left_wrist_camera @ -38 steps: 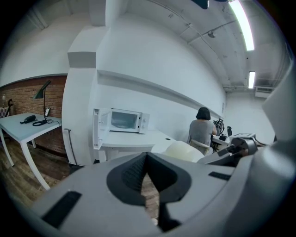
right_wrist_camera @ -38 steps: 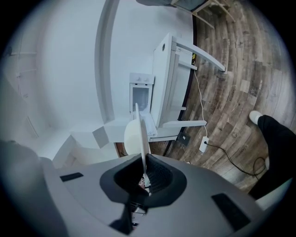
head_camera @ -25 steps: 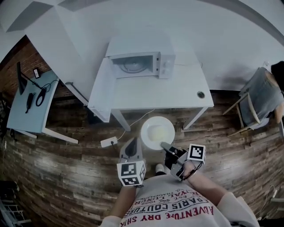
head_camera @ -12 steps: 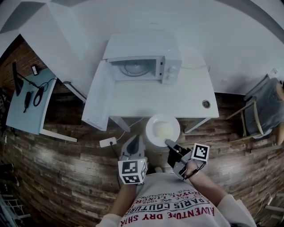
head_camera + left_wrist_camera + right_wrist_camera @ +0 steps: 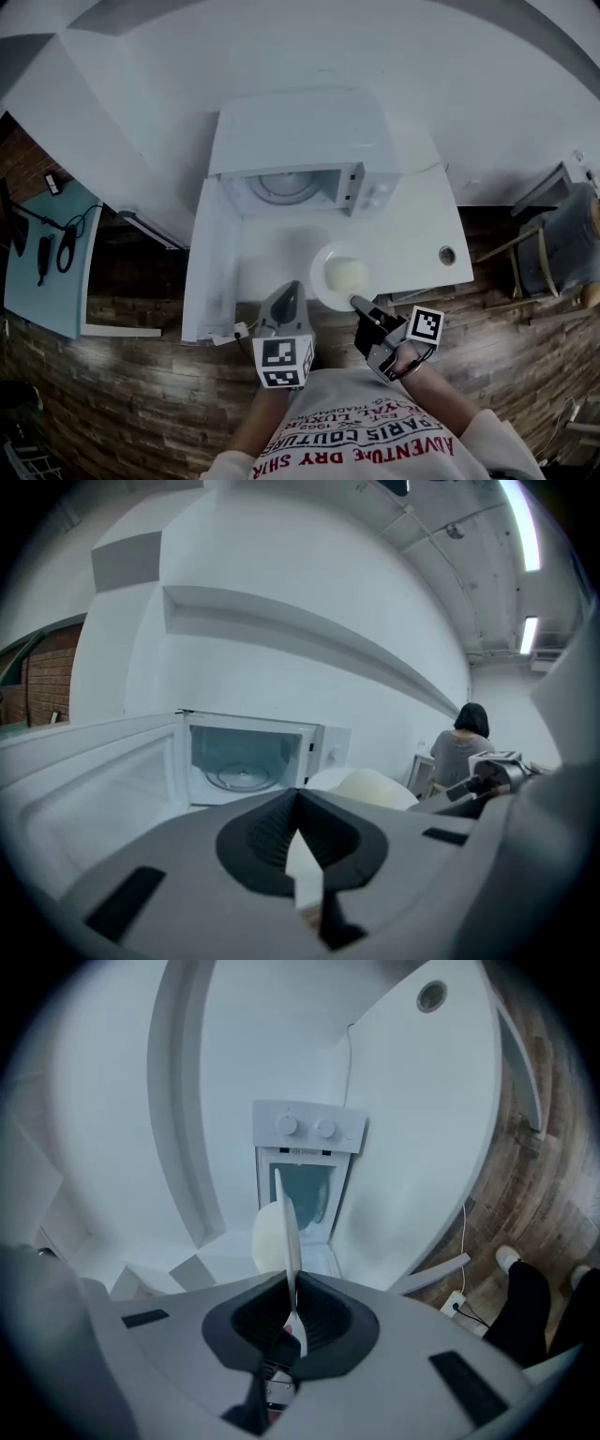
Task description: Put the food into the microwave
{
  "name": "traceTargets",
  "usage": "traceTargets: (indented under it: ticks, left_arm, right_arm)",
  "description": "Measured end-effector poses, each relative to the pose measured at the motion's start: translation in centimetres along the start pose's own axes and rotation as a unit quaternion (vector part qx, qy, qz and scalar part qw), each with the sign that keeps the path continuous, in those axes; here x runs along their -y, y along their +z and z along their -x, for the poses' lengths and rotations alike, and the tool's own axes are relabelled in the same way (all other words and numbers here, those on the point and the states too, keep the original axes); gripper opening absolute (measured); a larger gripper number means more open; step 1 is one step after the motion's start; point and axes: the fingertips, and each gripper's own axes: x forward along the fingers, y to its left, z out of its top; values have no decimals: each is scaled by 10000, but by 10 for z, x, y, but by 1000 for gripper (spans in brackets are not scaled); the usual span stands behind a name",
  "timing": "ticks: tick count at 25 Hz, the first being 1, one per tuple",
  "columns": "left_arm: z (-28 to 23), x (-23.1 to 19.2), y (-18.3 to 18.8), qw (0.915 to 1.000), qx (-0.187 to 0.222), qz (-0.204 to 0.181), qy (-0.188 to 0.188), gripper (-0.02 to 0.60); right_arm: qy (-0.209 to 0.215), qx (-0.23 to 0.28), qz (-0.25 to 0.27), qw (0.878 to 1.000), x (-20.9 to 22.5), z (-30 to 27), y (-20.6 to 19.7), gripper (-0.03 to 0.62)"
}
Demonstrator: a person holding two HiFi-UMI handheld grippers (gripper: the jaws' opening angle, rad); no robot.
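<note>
Head view: microwave point(image 5: 300, 131) stands on white table point(image 5: 412, 234), door point(image 5: 208, 262) swung fully open toward 7 o'clock of the cavity, glass turntable point(image 5: 279, 187) visible inside, ctrl knobs on the 3 o'clock side of the cavity. Plate point(image 5: 322, 258) carries the food point(image 5: 345, 274), a pale mound approx. at plate centre. Plate pos.: over the table's near edge, at 5 o'clock of the cavity opening, outside the microwave; contact w/ table cannot be told. R gripper point(image 5: 359, 305) sits at 5 o'clock of the plate, jaws clamped on the plate rim. R gripper view confirms: R gripper point(image 5: 289, 1288) pads pinched on the thin rim, plate point(image 5: 289, 1222) seen edge-on, food point(image 5: 267, 1237) on the 9 o'clock side of it, microwave point(image 5: 305, 1138) dead ahead. L gripper point(image 5: 289, 292) lies just beside the plate at its 8 o'clock, not touching it. L gripper view: L gripper point(image 5: 298, 799) jaws together at the tips, nothing between them; open cavity ahead at 11 o'clock, food point(image 5: 370, 787) at 1 o'clock. A person point(image 5: 466, 747) stands in the background at 3 o'clock. Wood floor point(image 5: 122, 403) under the table; a second table point(image 5: 42, 253) at 9 o'clock holds cables.
</note>
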Motion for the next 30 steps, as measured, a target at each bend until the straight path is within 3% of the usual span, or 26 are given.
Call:
traceTargets:
  ticks: [7,13,22,30]
  left_arm:
    - [-57,-47,22,9991,-154,-100,-376,3]
    - [-89,-71,26,9988,-284,27,-408,3]
    - [-127,-103,31,9987,-303,412,11,3]
    - [-147,-137,19,9964,-526,443,499,3]
  right_arm:
    - [-108,261,-280,9992,-11,-81,32,23]
    - [-149,234,-382,9989,-15,-123,54,23]
    - [-275,-89,-415,9987,-7,-176,86,23]
    - [-289,-75,-794,9964,8,-217,105,23]
